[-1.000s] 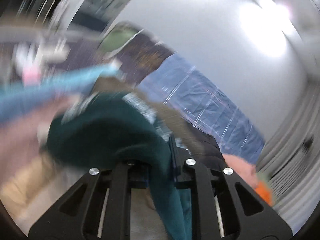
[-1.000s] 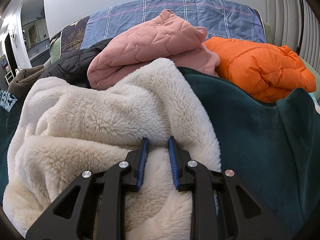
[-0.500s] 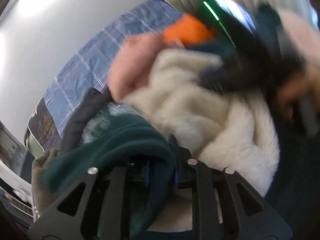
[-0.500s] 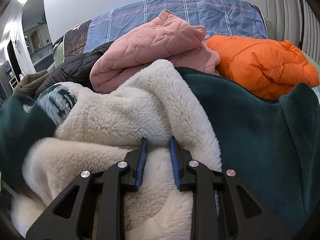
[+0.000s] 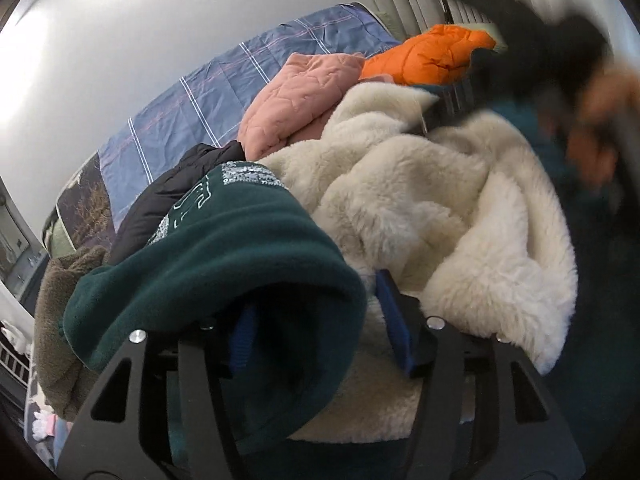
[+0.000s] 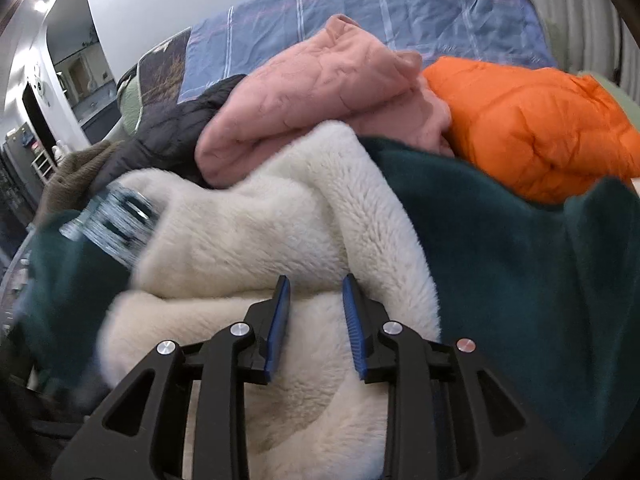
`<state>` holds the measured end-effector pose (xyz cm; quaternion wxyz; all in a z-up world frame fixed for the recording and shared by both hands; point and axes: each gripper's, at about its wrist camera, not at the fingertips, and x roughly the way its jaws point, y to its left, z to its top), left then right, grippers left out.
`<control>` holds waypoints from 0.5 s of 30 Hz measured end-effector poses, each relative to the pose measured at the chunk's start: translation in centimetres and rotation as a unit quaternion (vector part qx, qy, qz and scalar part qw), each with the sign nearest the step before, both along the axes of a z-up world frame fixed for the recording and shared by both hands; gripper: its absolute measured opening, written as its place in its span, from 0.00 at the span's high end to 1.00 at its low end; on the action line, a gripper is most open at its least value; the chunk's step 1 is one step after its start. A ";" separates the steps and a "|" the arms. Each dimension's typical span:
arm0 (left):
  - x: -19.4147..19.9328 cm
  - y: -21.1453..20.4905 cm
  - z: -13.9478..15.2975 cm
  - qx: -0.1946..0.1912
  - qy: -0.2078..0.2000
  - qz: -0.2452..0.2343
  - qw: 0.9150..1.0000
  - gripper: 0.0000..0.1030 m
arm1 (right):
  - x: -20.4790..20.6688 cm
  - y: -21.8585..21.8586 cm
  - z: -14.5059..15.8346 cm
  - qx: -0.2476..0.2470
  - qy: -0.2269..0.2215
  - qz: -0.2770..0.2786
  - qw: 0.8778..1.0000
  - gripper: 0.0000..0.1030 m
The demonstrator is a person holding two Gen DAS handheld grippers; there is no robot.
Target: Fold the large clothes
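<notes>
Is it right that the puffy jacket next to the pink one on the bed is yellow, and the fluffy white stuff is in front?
Not quite: the puffy jacket is orange, not yellow, as the right wrist view shows plainly. It does lie beside the pink one on the bed, with the fluffy white fleece in front.

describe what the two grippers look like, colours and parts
Both match. The right gripper has black angular plastic linkages with triangular cut-outs, round silver screw heads at the pivots, and blue ribbed pads on its two fingers. The left gripper has the same black frame, silver screws and blue pads. No cables or sleeves show.
</notes>
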<state>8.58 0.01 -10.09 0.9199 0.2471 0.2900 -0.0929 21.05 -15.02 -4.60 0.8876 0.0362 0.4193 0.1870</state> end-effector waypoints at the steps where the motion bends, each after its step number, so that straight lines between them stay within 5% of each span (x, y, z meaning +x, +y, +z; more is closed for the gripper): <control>1: 0.1 -0.2 -0.1 0.005 -0.001 0.000 1.000 0.45 | 0.0 0.2 1.9 0.007 0.000 0.010 1.000 0.71; 3: 0.1 -0.3 -0.1 0.010 -0.002 0.000 1.000 0.45 | -0.7 2.0 7.1 -0.011 -0.038 0.045 0.998 0.58; 4: 0.0 -0.3 -0.2 0.010 -0.002 0.000 1.000 0.45 | -1.3 3.6 9.7 -0.040 -0.066 0.064 0.995 0.35; 6: 0.1 -0.2 -0.1 0.010 -0.002 0.000 1.000 0.45 | -3.1 8.8 14.0 -0.113 -0.116 0.116 0.980 0.08; 8: 0.1 -0.3 -0.1 0.012 -0.005 0.000 1.000 0.45 | -5.1 15.3 15.4 -0.184 -0.126 0.191 0.956 0.08; 11: 0.0 -0.3 -0.1 0.019 -0.010 0.001 1.000 0.45 | -8.8 25.0 13.2 -0.298 -0.142 0.294 0.897 0.07; 13: 0.0 -0.3 -0.2 0.023 -0.013 0.002 1.000 0.45 | -11.6 30.5 9.3 -0.377 -0.150 0.351 0.844 0.08; 15: -0.1 -0.3 -0.1 0.024 -0.013 0.002 1.000 0.45 | -12.7 33.4 5.8 -0.432 -0.142 0.386 0.803 0.08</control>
